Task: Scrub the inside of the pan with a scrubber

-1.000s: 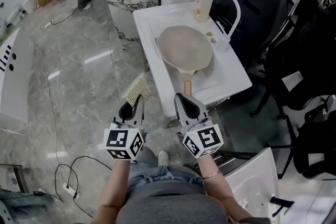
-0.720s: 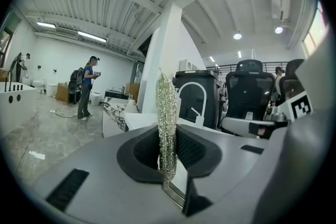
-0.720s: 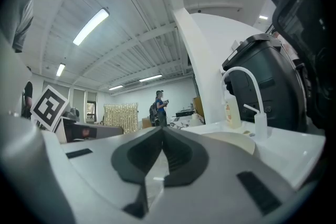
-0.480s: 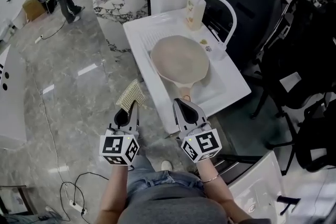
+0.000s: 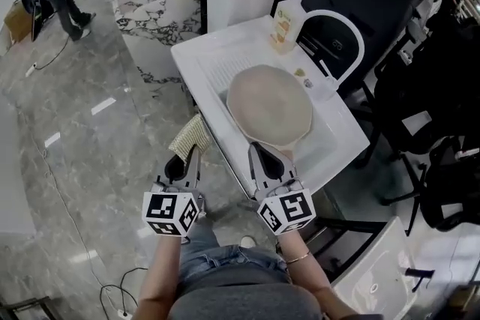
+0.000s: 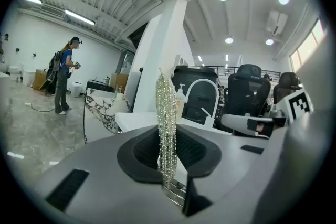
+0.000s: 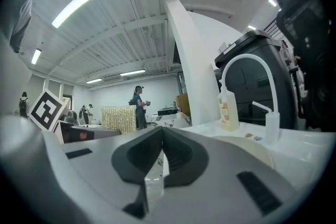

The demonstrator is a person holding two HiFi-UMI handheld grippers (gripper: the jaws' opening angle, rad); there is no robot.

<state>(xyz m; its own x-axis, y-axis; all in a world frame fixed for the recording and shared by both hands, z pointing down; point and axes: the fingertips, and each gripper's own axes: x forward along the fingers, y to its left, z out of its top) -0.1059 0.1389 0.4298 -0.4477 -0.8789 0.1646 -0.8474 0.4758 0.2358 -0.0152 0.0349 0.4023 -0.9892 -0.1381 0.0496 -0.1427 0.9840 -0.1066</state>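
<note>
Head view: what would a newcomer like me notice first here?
A big beige pan lies in the white sink at centre. Just below it, two marker-cubed grippers point toward it: the left gripper is shut on a glittery scrubber, and the right gripper is shut and empty.

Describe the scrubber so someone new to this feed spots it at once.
Find the white sink unit in the middle of the head view; just off its front-left edge is the left gripper. Clamped in its fingers is the scrubber, a flat, glittery pale-gold mesh pad, unlike the smooth beige pan lying in the basin.
</note>
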